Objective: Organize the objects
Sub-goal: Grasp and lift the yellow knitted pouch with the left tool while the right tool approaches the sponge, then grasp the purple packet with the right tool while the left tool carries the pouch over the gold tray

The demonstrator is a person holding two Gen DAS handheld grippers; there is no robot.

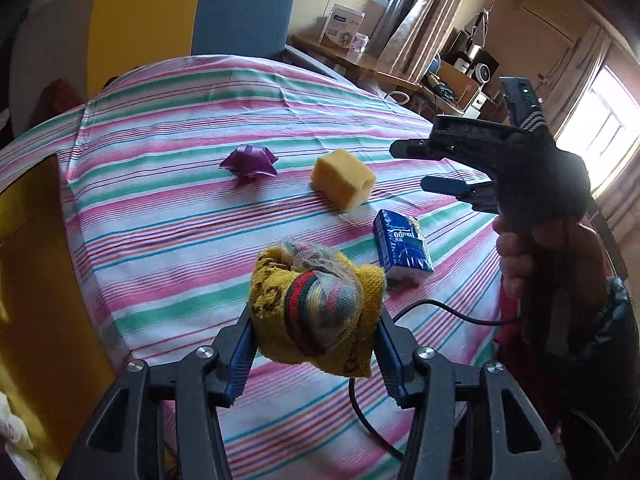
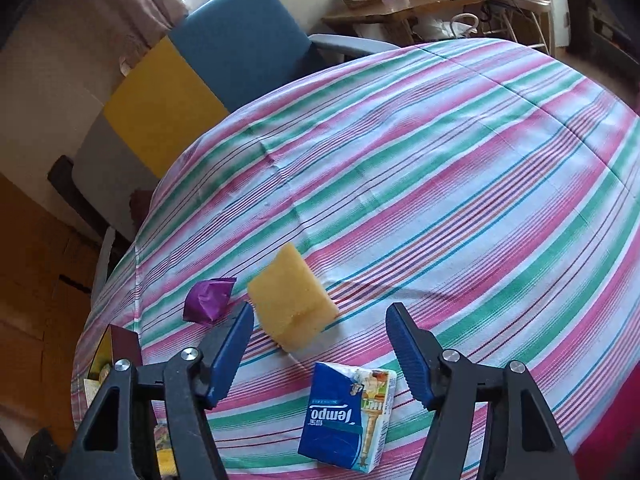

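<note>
My left gripper [image 1: 316, 320] is shut on a rolled yellow sock bundle [image 1: 316, 304] in thin plastic, held above the striped tablecloth [image 1: 180, 216]. A purple folded wrapper [image 1: 249, 162], a yellow sponge block [image 1: 343, 178] and a blue Tempo tissue pack [image 1: 402, 245] lie on the cloth beyond it. My right gripper [image 1: 408, 166] shows at the right, held by a hand [image 1: 516, 256], its jaws apart. In the right wrist view, my right gripper [image 2: 320, 320] is open above the tissue pack [image 2: 346, 412], with the sponge [image 2: 294, 304] just ahead and the purple wrapper [image 2: 208, 300] to the left.
A black cable [image 1: 432, 308] trails over the cloth near the front edge. A dark open box [image 2: 114, 354] stands at the cloth's left edge. A blue and yellow chair [image 2: 224, 52] is behind the table, and a wooden desk [image 2: 404, 4] with boxes further back.
</note>
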